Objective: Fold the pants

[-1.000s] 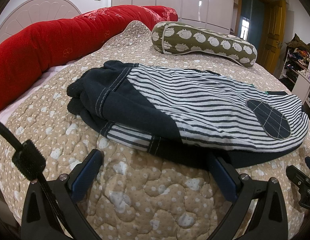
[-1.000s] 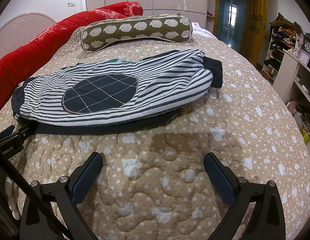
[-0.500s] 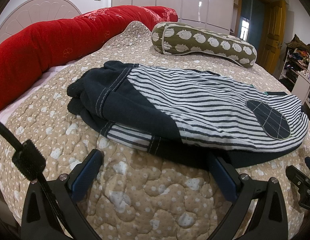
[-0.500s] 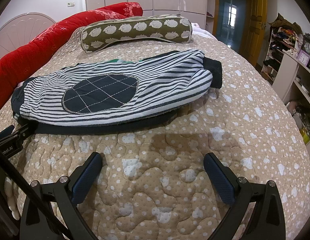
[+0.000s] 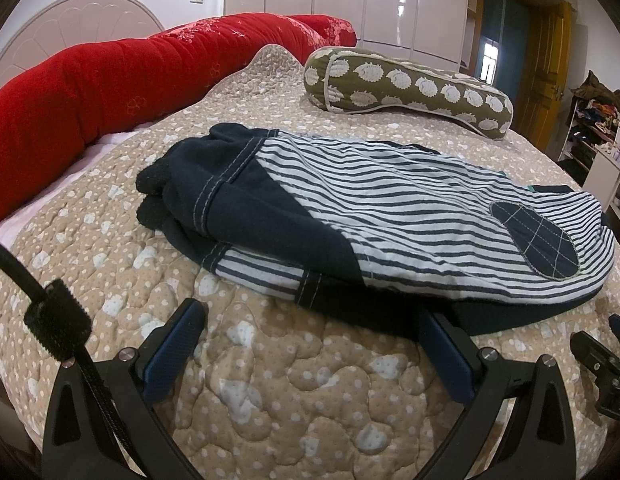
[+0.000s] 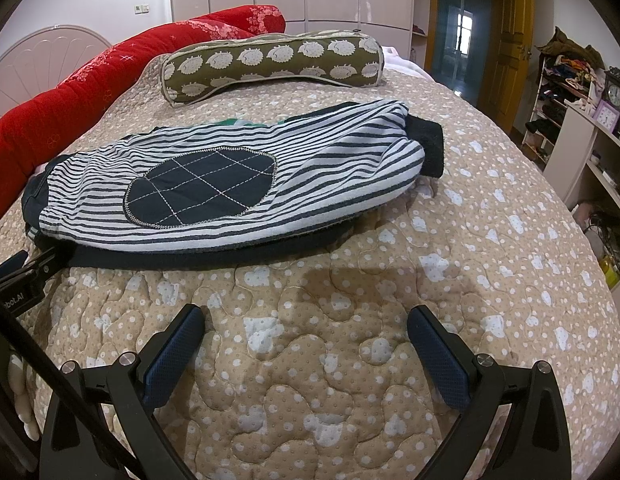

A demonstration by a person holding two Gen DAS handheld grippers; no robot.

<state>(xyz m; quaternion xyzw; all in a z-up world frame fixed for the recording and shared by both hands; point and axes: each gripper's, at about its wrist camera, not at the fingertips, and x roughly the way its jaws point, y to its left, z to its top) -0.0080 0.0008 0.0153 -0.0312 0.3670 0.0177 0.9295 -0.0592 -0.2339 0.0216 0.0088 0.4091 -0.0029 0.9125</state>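
Left wrist view, left to right: red quilt roll (image 5: 110,80) along the far left edge of the bed, pale headboard (image 5: 70,28) behind it. Beige quilted bedspread (image 5: 290,400) covers the bed. Pants (image 5: 390,216) lie mid-bed, folded lengthwise, legs stacked; navy waistband end to the left, striped leg with the dark oval knee patch (image 5: 536,244) running right. Olive hedgehog-print bolster (image 5: 410,84) lies beyond the pants. Left gripper (image 5: 310,344) low over the bedspread, fingers spread wide, nothing between them. Its right finger (image 5: 450,356) sits at the near navy edge of the pants, tip maybe just under the fabric, hard to tell from this angle. Left finger (image 5: 174,348) is over bare bedspread. Part of the other gripper shows at the far right edge.

Right wrist view, left to right: the left gripper's body pokes in at the left edge, by the pants. Pants (image 6: 238,188) stretch across, knee patch left of centre, navy cuff (image 6: 428,144) at the right end. Right gripper (image 6: 306,344) is spread wide, empty, over the bedspread (image 6: 490,240), apart from the near edge of the pants. Shelves (image 6: 570,92) with clutter at far right.
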